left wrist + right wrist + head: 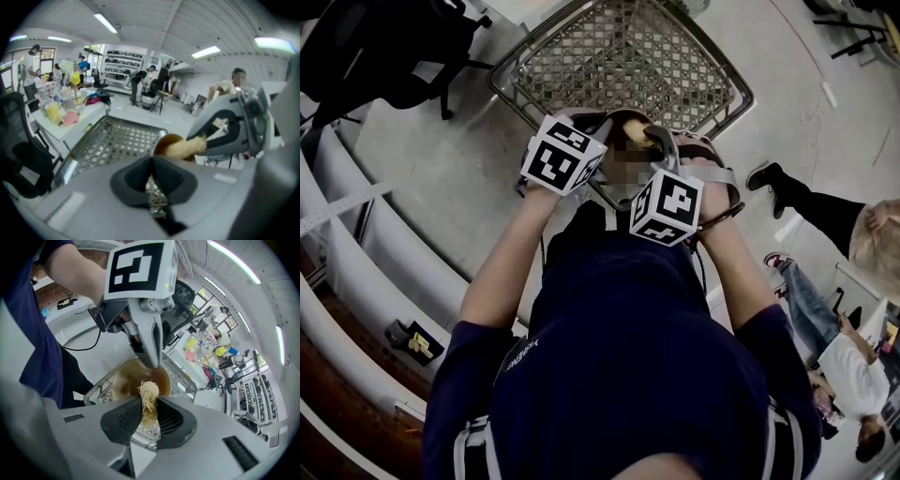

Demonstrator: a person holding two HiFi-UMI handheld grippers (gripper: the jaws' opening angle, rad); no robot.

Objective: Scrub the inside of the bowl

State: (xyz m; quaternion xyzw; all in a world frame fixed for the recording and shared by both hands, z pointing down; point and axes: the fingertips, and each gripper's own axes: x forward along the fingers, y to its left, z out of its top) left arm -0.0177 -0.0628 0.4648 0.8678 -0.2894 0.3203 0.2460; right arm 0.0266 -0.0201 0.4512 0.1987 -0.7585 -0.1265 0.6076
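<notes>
A brown bowl [630,120] is held up over a metal mesh basket [619,56], partly behind a mosaic patch. My left gripper [598,131] is shut on the bowl's rim; in the right gripper view its jaws [152,363] pinch the near edge of the bowl [126,378]. My right gripper [150,401] is shut on a pale, fibrous scrubber [149,392] whose tip pokes into the bowl's inside. From the left gripper view, the scrubber [185,146] reaches from the right gripper [206,138] into the bowl [168,139], just beyond my left gripper [152,161].
The mesh basket [112,138] lies below the bowl on a light floor. A black office chair [384,47] stands at top left and white curved shelving [356,216] runs along the left. People [853,366] stand at the right. A cluttered table [61,115] lies beyond the basket.
</notes>
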